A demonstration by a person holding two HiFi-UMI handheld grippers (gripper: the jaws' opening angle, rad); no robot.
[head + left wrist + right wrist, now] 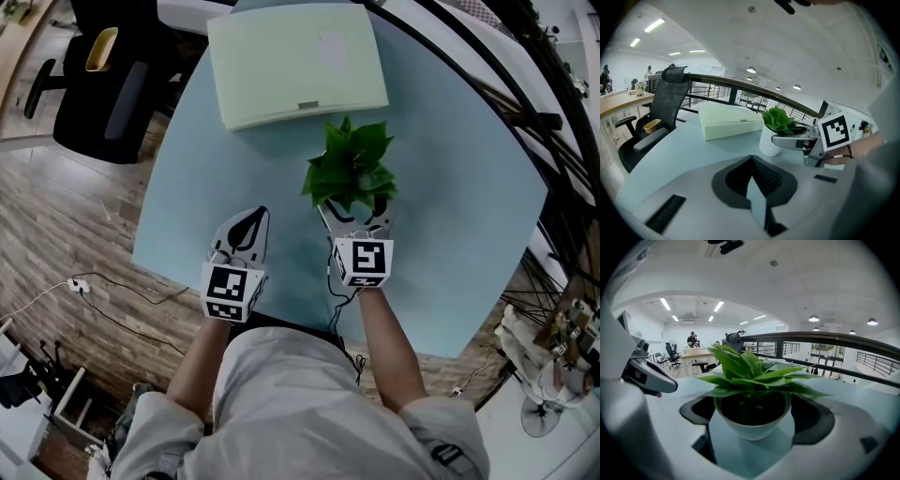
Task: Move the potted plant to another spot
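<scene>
A potted plant [349, 169] with broad green leaves in a small white pot [768, 140] stands near the middle of the pale blue table [450, 187]. My right gripper [354, 208] is open, one jaw on each side of the pot [752, 427]. A small gap shows between the pot and each jaw. One of its fingers [790, 140] reaches along the pot's side. My left gripper [258, 214] rests low over the table to the left of the plant. It is shut with nothing in it [752, 159], and its tip also shows in the right gripper view [656, 383].
A flat pale green box [295, 61] lies on the table behind the plant. A black office chair [103, 89] stands off the table's far left edge. A dark railing [740, 86] runs behind the table. A white cable [80, 284] lies on the wooden floor.
</scene>
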